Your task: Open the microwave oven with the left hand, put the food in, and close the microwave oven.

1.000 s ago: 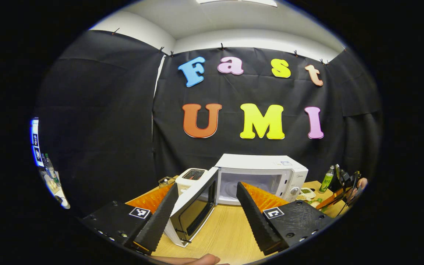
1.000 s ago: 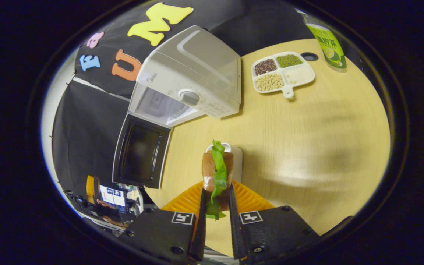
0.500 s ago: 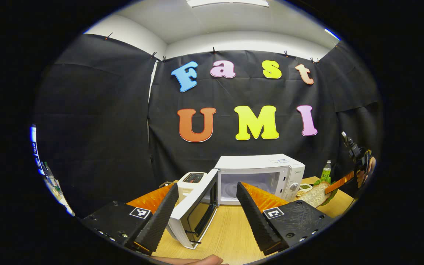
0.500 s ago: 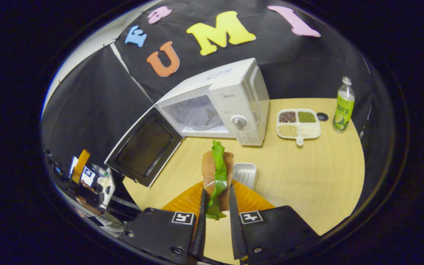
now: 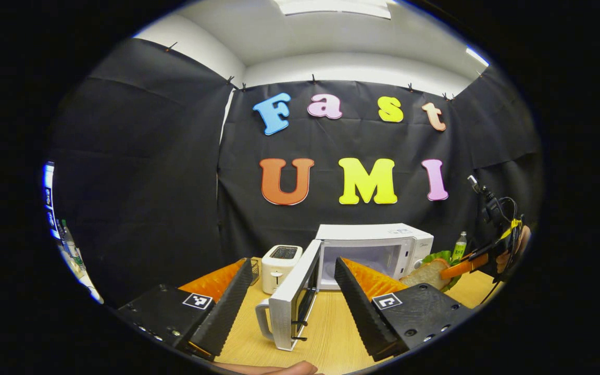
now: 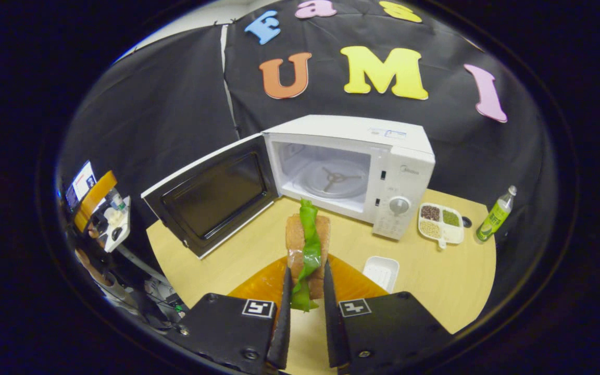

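Right gripper view: right claw (image 6: 305,317) clenches a lettuce-wrapped bread sandwich (image 6: 306,249) before the open white microwave (image 6: 352,166); left claw (image 5: 292,307) gapes, released.

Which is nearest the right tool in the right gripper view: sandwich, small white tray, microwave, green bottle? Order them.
1. sandwich, clamped in the right tool
2. small white tray, right, on the table
3. microwave, ahead, door open
4. green bottle, far right

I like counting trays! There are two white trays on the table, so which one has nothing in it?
The small plain tray nearer the right gripper is empty. The other tray, beside the microwave, has four sections filled with beans and grains.
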